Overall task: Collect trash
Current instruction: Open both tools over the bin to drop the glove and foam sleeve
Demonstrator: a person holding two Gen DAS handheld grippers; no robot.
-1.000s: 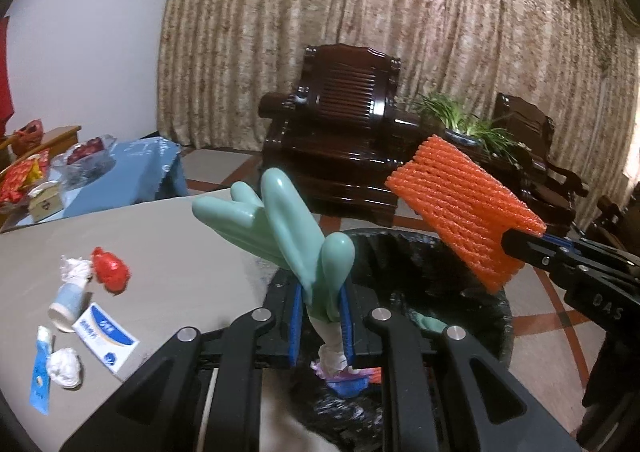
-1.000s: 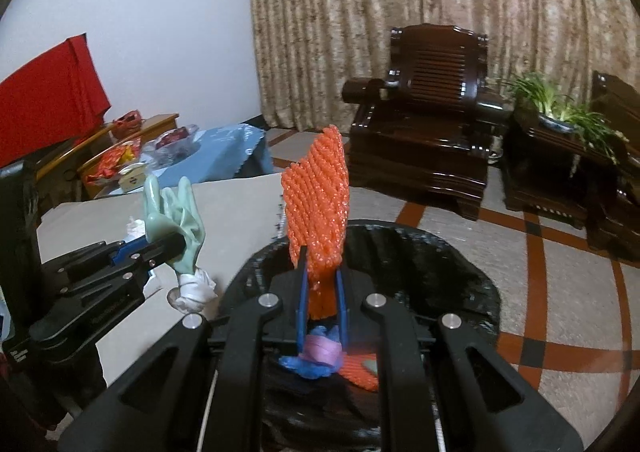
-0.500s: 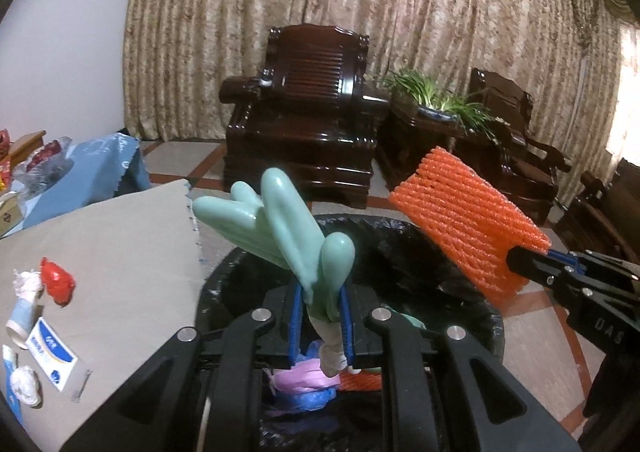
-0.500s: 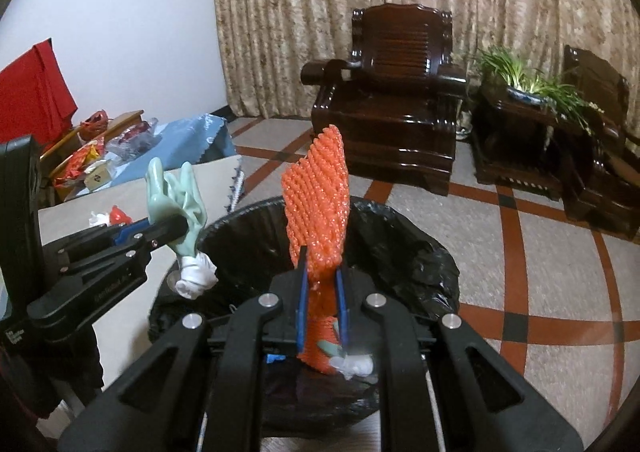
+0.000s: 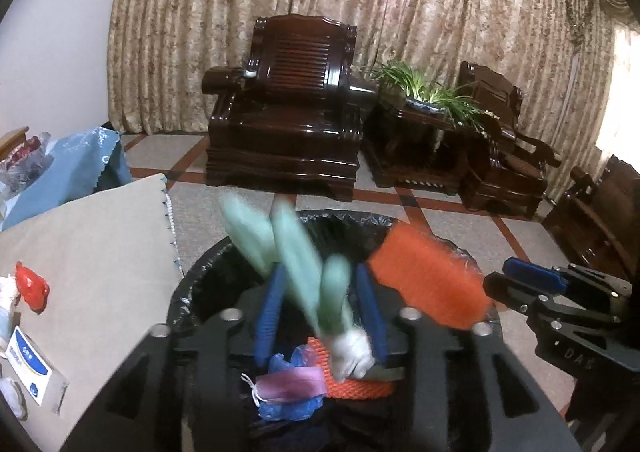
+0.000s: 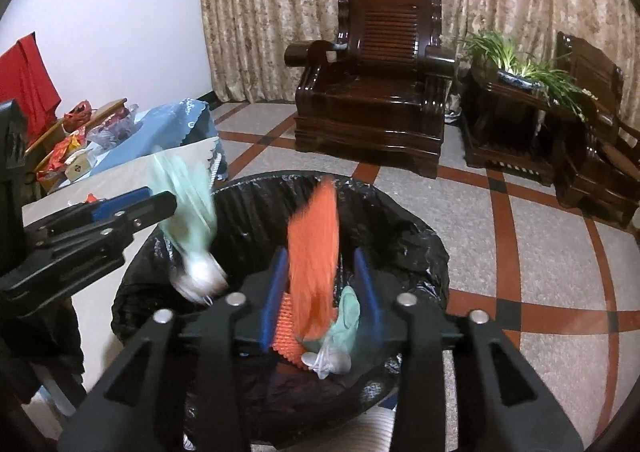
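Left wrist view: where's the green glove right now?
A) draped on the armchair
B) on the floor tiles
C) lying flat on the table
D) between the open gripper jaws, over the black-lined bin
D: the green glove is blurred between the left gripper's parted jaws, above the bin.

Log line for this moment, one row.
left gripper: fingers just opened, green glove dropping | right gripper: fingers just opened, orange foam net dropping | target: black-lined bin | table trash remains
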